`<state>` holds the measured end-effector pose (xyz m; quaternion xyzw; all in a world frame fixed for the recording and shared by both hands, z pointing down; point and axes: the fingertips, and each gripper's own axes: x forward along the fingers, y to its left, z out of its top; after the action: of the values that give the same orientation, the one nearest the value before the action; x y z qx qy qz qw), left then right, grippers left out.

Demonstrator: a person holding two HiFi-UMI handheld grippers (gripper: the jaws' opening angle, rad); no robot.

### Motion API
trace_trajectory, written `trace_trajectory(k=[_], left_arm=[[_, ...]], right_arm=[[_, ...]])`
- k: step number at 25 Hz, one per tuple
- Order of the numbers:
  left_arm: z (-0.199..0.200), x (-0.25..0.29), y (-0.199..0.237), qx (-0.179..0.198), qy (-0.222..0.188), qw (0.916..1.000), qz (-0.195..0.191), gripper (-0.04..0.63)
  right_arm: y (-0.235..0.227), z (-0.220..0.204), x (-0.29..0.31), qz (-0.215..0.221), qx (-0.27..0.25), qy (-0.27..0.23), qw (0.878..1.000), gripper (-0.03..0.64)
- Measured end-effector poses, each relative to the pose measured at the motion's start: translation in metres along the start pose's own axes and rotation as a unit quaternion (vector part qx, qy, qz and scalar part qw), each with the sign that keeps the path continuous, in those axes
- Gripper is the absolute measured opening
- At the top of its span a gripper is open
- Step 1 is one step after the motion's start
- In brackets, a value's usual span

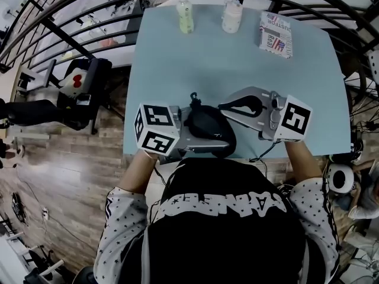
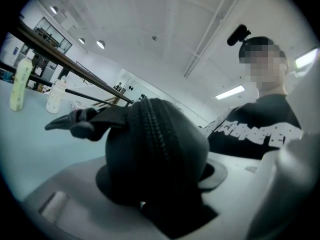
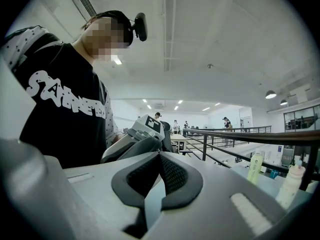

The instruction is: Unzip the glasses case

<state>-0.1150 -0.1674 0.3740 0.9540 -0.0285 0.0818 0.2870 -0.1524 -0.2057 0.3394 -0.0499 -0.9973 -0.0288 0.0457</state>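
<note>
Clamping glasses case (image 1: 208, 125), left gripper (image 1: 214, 141) hiding its base, right gripper (image 1: 224, 106) closed

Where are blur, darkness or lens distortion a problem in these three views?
Left gripper view: the glasses case sits close, dark and soft, only its zipper readable. Right gripper view: pads sharp, the room behind bright and clear. Head view: even light on the table, railing bars bowed by the wide lens.
</note>
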Motion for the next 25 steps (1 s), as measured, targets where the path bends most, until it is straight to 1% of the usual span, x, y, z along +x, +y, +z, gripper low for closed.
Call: trace_trajectory(k=[8,13,25], left_arm=[[-0.007,0.010,0.007,0.004,0.027,0.9996,-0.010,0.000],[-0.004,0.039,0.014,0.004,0.047,0.9985,-0.029,0.000],[-0.006,0.062,0.011,0.010,0.095,0.9896,-0.107,0.000]], right_arm=[[-0.006,-0.007,-0.004,-0.005,-0.043,0.061,0.997,0.006],[-0.014,-0.012,-0.031,-0.020,-0.043,0.061,0.997,0.006],[-0.017,-0.012,-0.055,-0.070,-0.045,0.074,0.994,0.006]])
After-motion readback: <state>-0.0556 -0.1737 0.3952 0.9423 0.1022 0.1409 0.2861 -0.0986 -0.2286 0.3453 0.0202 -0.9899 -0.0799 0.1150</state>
